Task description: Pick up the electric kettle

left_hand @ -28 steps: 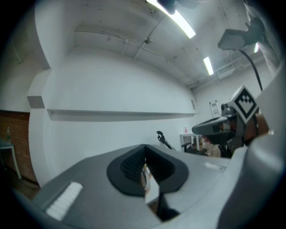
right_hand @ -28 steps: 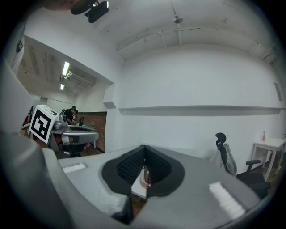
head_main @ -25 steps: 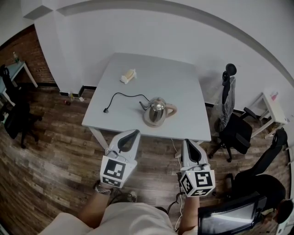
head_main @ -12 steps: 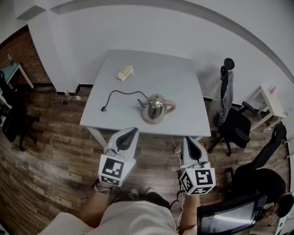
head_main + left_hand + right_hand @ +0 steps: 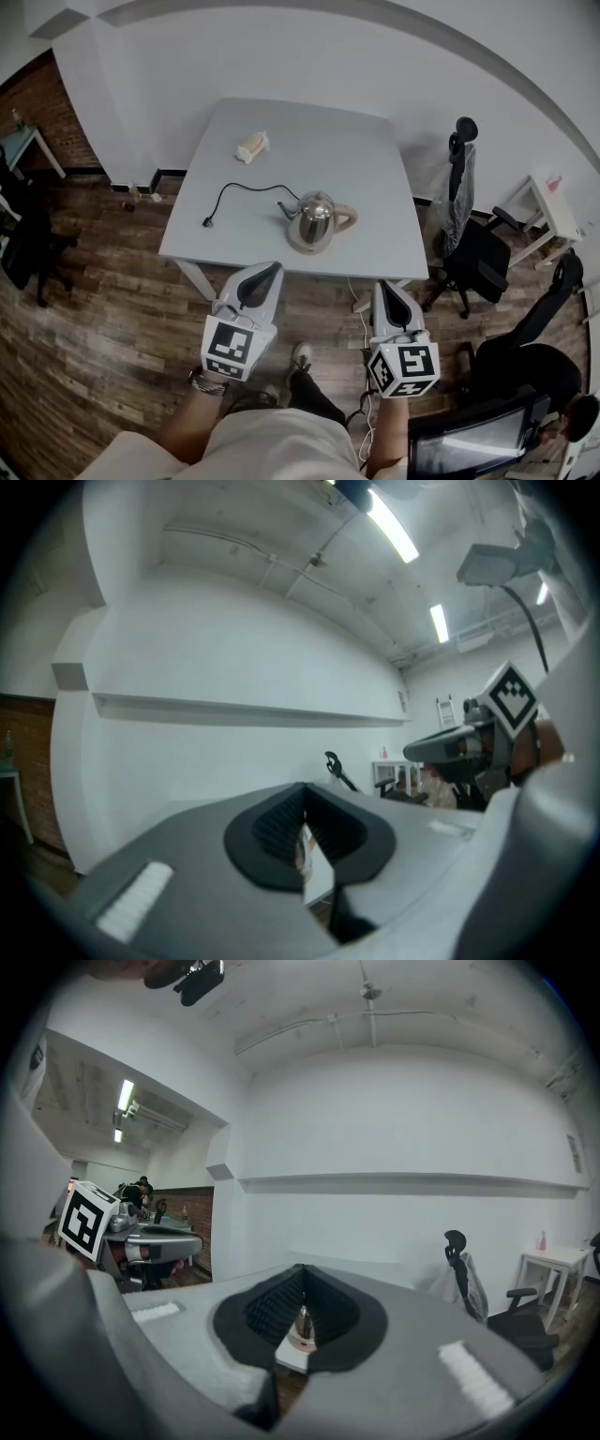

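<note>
Polished steel kettle [image 5: 314, 223] with a pale handle [image 5: 349, 221], standing on what looks like a pale round base, near the front edge of the grey table [image 5: 319, 141]. The spout points to the picture's left and the handle to its right. A black cord [image 5: 246, 193] runs left from the base to a plug [image 5: 206, 222] lying loose on the tabletop. A small cream object [image 5: 251, 147] lies towards the far left corner, well apart from the kettle.

The left gripper [image 5: 272, 270] and right gripper [image 5: 386, 289] are held side by side over the wooden floor [image 5: 112, 309], short of the table and well apart from the kettle. Both are clenched and hold nothing. In the right gripper view [image 5: 300, 1288] the pads meet, with the kettle [image 5: 302, 1324] showing only as a distant sliver below them. The left gripper view [image 5: 302, 803] shows the same closed jaws.

The step in hand appears to be the approach. The handle faces the right gripper's side, so that tool seems the natural choice. Its jaws should be spread before arrival, then brought across the upper handle and closed squarely. A straight upward lift should free the kettle from the base without dragging the cord. The polished body is likely slippery and is better avoided.
</note>
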The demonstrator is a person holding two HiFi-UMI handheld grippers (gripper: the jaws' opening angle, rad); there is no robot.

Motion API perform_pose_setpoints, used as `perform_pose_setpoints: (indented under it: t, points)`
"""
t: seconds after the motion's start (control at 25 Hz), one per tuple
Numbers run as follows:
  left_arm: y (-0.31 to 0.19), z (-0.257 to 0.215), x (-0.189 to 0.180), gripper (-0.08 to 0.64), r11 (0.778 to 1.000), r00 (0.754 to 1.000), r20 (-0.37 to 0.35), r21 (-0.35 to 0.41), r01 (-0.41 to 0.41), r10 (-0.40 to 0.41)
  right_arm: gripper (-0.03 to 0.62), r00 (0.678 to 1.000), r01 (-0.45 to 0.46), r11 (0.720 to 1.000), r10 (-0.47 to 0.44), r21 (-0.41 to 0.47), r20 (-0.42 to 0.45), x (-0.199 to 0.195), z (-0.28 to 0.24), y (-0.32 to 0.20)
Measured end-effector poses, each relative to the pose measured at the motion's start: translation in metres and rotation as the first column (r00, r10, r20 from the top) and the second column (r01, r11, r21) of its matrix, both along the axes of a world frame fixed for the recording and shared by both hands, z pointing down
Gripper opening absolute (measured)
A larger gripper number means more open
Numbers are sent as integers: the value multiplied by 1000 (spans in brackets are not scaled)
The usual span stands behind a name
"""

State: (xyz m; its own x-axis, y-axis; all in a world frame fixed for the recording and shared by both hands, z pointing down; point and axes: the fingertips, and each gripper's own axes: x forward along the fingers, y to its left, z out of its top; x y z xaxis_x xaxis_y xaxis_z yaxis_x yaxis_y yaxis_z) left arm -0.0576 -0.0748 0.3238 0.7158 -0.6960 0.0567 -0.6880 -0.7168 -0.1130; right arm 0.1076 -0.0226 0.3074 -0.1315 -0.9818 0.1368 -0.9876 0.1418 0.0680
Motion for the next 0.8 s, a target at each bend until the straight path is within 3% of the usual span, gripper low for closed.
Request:
perform_pose_setpoints:
  t: [0.8]
  points:
    - [-50,-5,17,6,999,999,-6,0,46,-46,3,999,22,999,-23,27,49,22,-2,-61]
